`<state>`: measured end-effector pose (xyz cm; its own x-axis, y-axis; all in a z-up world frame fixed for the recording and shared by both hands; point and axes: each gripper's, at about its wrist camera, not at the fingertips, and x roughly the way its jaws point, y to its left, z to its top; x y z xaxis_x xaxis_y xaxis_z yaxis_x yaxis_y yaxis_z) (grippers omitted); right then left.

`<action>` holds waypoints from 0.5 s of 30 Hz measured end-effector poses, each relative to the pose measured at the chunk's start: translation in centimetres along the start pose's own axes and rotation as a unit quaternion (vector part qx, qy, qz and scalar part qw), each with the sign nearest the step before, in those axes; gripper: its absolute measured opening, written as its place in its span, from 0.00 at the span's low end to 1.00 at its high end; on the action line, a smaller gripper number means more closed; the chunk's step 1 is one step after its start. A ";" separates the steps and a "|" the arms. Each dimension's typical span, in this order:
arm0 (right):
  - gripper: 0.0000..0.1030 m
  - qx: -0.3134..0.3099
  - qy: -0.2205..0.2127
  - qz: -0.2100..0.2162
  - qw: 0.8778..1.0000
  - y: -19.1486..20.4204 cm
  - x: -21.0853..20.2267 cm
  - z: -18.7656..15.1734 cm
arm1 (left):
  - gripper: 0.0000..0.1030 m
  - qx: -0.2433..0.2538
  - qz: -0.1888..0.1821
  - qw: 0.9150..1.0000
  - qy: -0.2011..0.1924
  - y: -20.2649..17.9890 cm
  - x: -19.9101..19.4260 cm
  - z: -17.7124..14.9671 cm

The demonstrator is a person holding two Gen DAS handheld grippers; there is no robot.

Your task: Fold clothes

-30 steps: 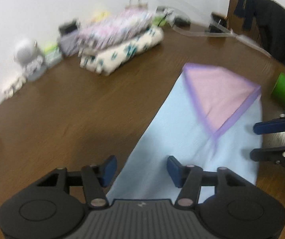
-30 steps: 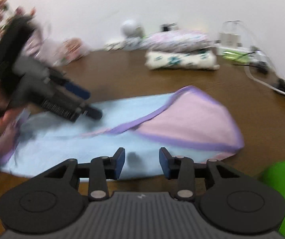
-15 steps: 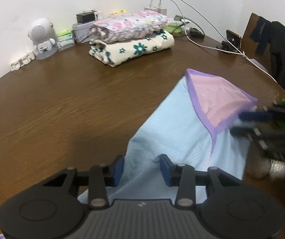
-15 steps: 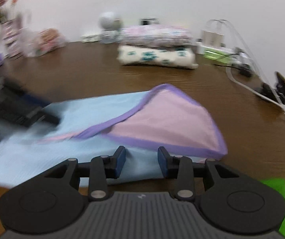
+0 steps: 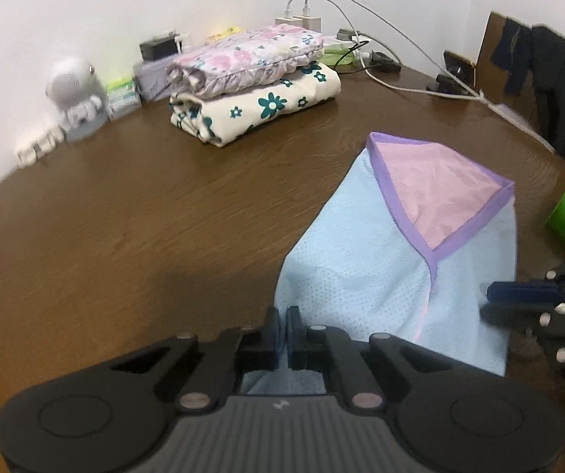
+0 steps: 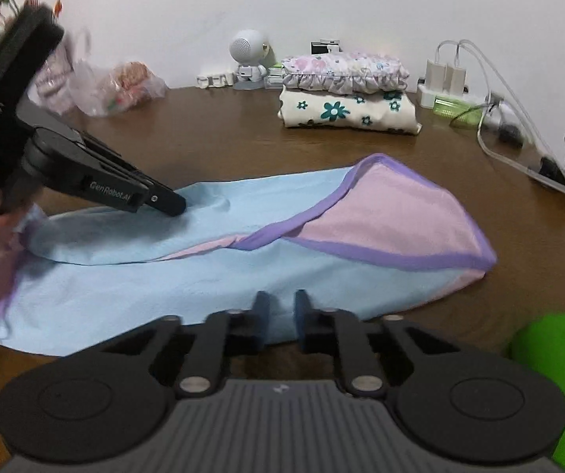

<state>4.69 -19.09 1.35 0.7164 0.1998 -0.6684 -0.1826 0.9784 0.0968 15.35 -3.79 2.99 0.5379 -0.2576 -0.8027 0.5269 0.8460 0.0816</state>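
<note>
The light blue garment [image 6: 132,287] is lying lengthwise on the brown table [image 5: 124,216], its purple-trimmed pink lining [image 6: 392,220] turned back at the far end. The left gripper [image 5: 282,321] is pinching the cloth's near edge, jaws closed on it. The right gripper [image 6: 282,305] is sitting narrowly parted at the long edge, gripping nothing. In my judgement, both corners should be clamped before lifting, and the edge carried level to prevent skewing.
</note>
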 end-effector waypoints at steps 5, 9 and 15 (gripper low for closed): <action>0.06 -0.035 0.007 -0.042 0.998 1.1 1.9 1.4 | 0.01 0.012 0.048 0.999 -0.014 -0.3 1.2 1.0; 0.07 -0.012 -0.003 -0.069 0.998 0.0 4.6 3.7 | 0.13 -0.030 0.052 0.998 -0.007 1.3 1.7 2.4; 0.29 0.019 -0.011 0.051 0.998 0.5 -0.1 1.8 | 0.60 -0.021 0.035 0.999 -0.031 5.7 -6.1 -1.9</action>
<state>5.73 -18.57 2.81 0.7105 0.2994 -0.6368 -0.2298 0.9541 0.1922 13.86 3.45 7.24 0.6130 -0.2240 -0.7577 0.4585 0.8818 0.1102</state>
